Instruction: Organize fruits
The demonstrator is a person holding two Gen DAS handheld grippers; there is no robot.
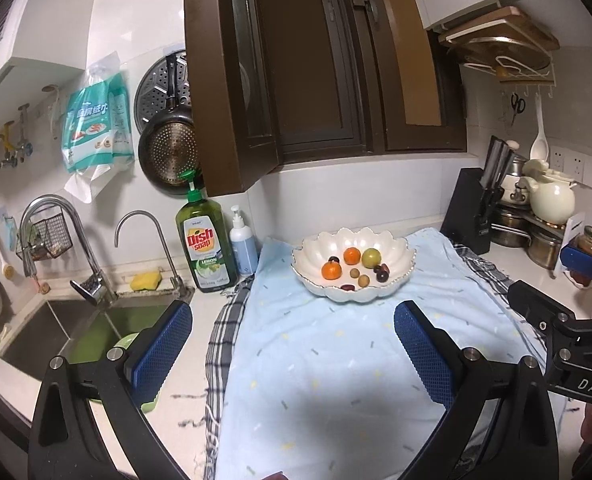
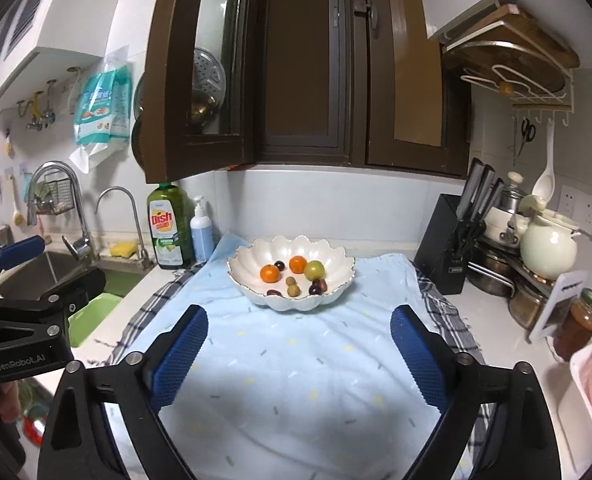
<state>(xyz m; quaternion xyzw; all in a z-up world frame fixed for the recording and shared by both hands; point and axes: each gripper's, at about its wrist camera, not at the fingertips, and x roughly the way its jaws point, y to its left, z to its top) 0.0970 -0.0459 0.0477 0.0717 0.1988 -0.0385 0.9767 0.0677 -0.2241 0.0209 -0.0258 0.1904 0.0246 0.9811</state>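
Note:
A white scalloped bowl (image 1: 399, 254) (image 2: 248, 254) stands on a light blue towel (image 1: 335, 352) (image 2: 296, 360). In it lie two small oranges (image 1: 331, 270) (image 2: 270, 273), a green-yellow round fruit (image 1: 371, 257) (image 2: 314, 269), several dark plums (image 1: 381, 276) (image 2: 315, 289) and small tan fruits (image 1: 363, 280) (image 2: 293, 290). My left gripper (image 1: 292, 344) is open over the towel, short of the bowl, with nothing between its blue pads. My right gripper (image 2: 299, 346) is also open and empty, a little before the bowl. Each gripper shows at the edge of the other's view.
A sink (image 1: 60, 336) with taps and a green basin (image 2: 92, 316) lies left. Dish soap (image 1: 206, 248) and a pump bottle (image 1: 243, 244) stand behind the towel. A knife block (image 2: 449, 244), pots, a cream kettle (image 2: 547, 248) and a sauce jar (image 2: 579, 324) crowd the right. An open brown window frame (image 1: 224, 120) hangs overhead.

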